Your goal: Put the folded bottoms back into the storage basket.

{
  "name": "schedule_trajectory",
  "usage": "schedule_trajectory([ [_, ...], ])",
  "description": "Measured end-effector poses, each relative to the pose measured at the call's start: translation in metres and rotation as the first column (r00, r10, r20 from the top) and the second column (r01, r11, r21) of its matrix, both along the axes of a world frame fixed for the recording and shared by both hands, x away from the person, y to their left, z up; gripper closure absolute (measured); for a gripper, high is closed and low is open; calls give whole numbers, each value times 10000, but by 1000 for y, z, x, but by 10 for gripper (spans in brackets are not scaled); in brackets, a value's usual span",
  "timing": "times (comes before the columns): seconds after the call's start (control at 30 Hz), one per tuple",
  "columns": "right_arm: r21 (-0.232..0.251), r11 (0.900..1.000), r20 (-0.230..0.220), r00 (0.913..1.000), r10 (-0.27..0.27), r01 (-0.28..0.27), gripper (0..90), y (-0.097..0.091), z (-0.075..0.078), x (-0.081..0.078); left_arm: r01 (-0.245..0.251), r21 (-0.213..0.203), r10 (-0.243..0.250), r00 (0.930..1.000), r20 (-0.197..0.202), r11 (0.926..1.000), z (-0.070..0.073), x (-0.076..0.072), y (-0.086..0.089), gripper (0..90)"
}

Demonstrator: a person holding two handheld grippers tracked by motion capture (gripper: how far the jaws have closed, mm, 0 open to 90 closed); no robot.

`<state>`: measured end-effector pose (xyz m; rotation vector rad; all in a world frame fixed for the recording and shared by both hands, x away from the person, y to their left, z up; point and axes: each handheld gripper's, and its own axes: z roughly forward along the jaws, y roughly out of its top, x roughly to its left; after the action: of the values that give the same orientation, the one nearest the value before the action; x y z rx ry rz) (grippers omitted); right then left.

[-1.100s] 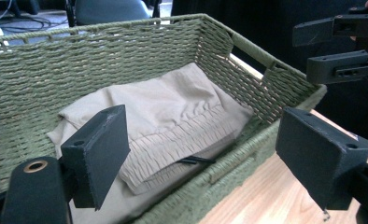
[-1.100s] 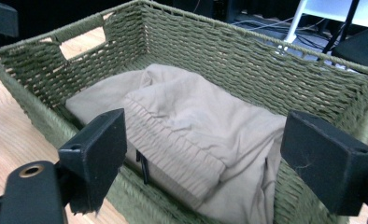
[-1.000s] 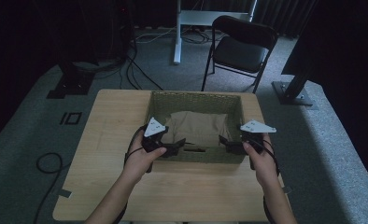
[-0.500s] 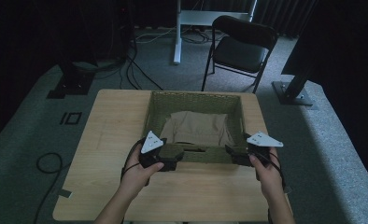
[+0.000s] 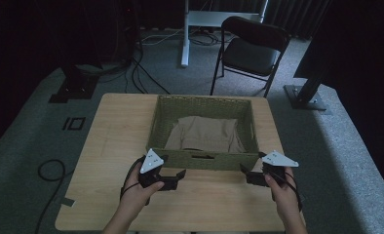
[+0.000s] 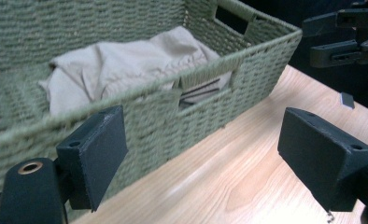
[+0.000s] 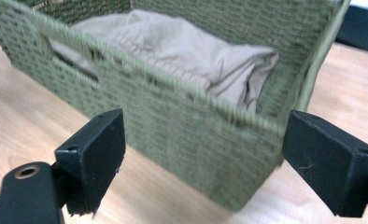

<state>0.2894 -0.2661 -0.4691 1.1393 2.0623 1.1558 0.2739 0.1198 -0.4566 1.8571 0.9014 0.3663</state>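
A green woven basket stands on the wooden table, with a folded beige cloth lying inside it. My left gripper hovers just in front of the basket's near left corner, jaws open and empty. My right gripper sits by the near right corner, also open with nothing in it. In the left gripper view the basket's front wall and handle slot are close ahead, the cloth behind it. The right gripper view faces the basket's corner and the cloth.
A black folding chair stands on the grey carpet beyond the table. Cables lie on the floor at the left. A dark stand base is at the right. The other gripper appears far right in the left gripper view.
Both grippers have drawn back from inside the basket, over its front rim, toward the near edge of the table. The cloth stays in the basket.
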Motion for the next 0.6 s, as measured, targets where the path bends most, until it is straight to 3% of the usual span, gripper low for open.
schedule_trajectory([
  [0.37, 213, 9995, -442, 9987, -240, 250, 137, -13, -20, -9, -404, -31, 401, 9970, -657, 9992, -29, -4, 20, 164],
  [0.6, 144, 9991, -962, 9946, -386, 402, 138, -20, -41, -14, -783, -31, 776, 9918, -1020, 9969, -48, -8, 35, 165],
])
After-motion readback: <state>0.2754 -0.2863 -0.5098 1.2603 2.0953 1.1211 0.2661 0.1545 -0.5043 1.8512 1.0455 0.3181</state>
